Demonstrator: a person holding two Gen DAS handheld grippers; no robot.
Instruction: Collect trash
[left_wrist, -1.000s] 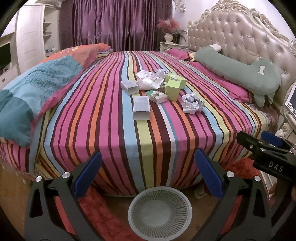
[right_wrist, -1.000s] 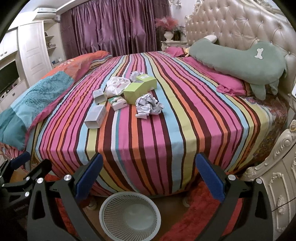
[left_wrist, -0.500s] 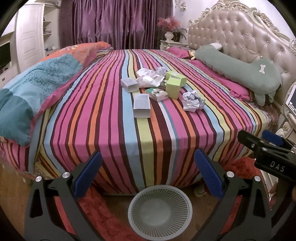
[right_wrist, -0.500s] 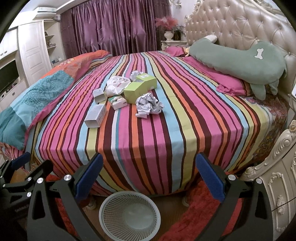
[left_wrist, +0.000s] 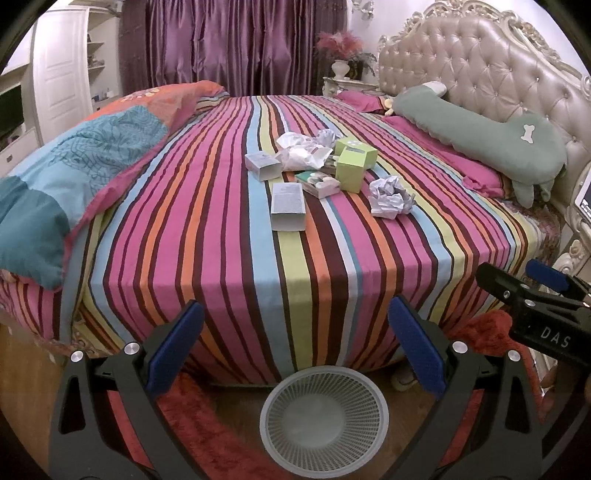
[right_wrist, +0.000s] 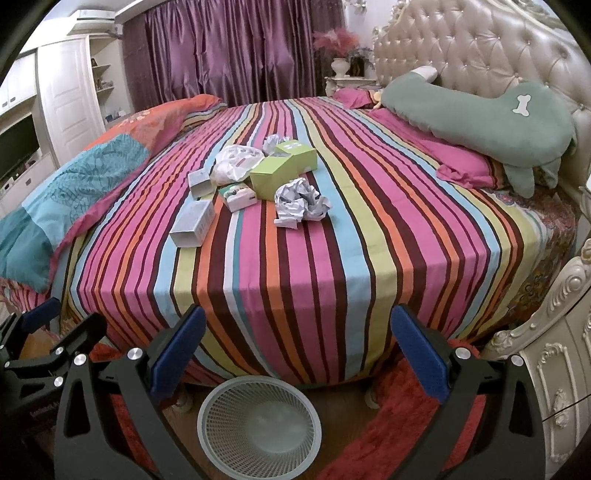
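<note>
- On the bed covered with a multicoloured striped sheet (left_wrist: 229, 206) lies one cluster of trash, near the middle of the mattress and well apart from both grippers.
- Two grey-white rectangular cardboard boxes: one lying flat nearest the foot of the bed (left_wrist: 287, 206) (right_wrist: 192, 223), one smaller behind it (left_wrist: 263, 166) (right_wrist: 200, 184).
- Two lime-green cardboard boxes, touching each other: the nearer one (left_wrist: 355, 167) (right_wrist: 272, 177) and the farther one (left_wrist: 345, 144) (right_wrist: 298, 152).
- One small flat white-and-green carton (left_wrist: 318, 183) (right_wrist: 239, 195), just beside the nearer green box.
- Two balls of crumpled white paper: a large one at the near right of the cluster (left_wrist: 390, 197) (right_wrist: 300, 202), a small one at the back (left_wrist: 326, 137) (right_wrist: 272, 141).
- One crumpled white plastic bag (left_wrist: 302, 151) (right_wrist: 235, 162) between the boxes.
- One round white mesh plastic wastebasket (left_wrist: 324, 417) (right_wrist: 258, 424) stands on the floor at the foot of the bed, with nothing visible inside.
- One long sage-green plush pillow with a white bone patch (left_wrist: 480, 137) (right_wrist: 480, 110) lies against the tufted headboard.
- Left gripper (left_wrist: 295, 347): blue-padded jaws spread wide, grasping nothing, touching nothing, above the wastebasket.
- Right gripper (right_wrist: 297, 349): jaws likewise spread wide and empty; its black body shows in the left wrist view, marked "DAS".
- Print on the boxes is too small to read.
</note>
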